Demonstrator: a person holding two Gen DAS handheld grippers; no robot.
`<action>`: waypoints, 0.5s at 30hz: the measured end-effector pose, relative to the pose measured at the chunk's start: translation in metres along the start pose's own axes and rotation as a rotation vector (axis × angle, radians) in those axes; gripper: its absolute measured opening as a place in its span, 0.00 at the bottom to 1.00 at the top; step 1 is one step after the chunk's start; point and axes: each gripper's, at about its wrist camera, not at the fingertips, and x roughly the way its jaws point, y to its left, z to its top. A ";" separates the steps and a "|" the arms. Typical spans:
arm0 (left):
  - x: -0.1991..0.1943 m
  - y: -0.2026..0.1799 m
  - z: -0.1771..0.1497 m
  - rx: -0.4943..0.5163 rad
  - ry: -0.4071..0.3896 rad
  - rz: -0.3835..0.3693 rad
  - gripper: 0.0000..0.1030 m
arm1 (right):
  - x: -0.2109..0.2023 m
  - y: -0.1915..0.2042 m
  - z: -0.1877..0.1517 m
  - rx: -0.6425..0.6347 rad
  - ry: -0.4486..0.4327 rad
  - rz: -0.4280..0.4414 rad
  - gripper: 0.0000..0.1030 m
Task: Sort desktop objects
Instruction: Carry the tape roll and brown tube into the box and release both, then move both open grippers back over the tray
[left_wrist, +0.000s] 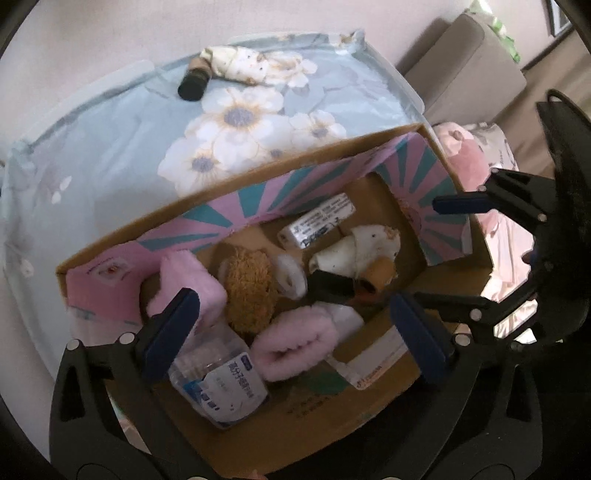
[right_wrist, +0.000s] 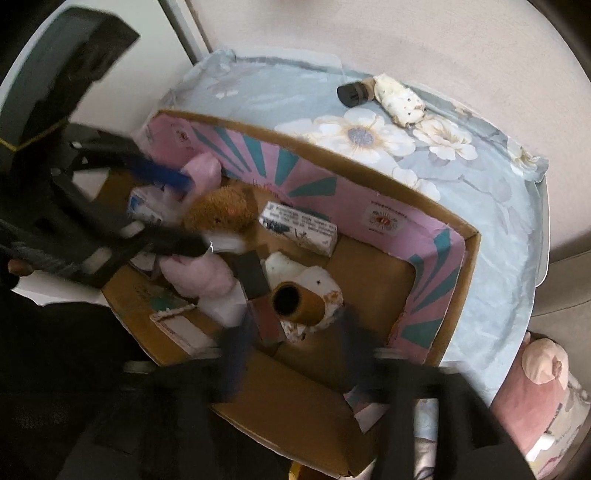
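Between the right gripper's (right_wrist: 291, 350) open jaws lies the tube (right_wrist: 297, 301).

A pink plush toy (right_wrist: 532, 387) sits off the table at about four o'clock, its pale round face turned upward, pressed against some printed fabric (right_wrist: 565, 417). Over at one o'clock a beige sofa (left_wrist: 461, 66) stands against the wall, with something green and white (left_wrist: 506, 33) lying on top of it. The floor (right_wrist: 461, 44) around the table, from eleven to two o'clock, is plain and pale.
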 end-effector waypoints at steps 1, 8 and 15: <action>-0.001 0.000 0.000 -0.001 -0.006 -0.001 1.00 | 0.000 0.000 0.000 -0.002 0.000 0.000 0.77; -0.003 0.006 0.003 -0.012 -0.031 0.008 1.00 | -0.001 -0.005 0.006 -0.007 -0.012 -0.009 0.77; -0.016 0.016 0.001 -0.020 -0.045 0.020 1.00 | -0.001 -0.002 0.016 -0.035 -0.016 -0.010 0.77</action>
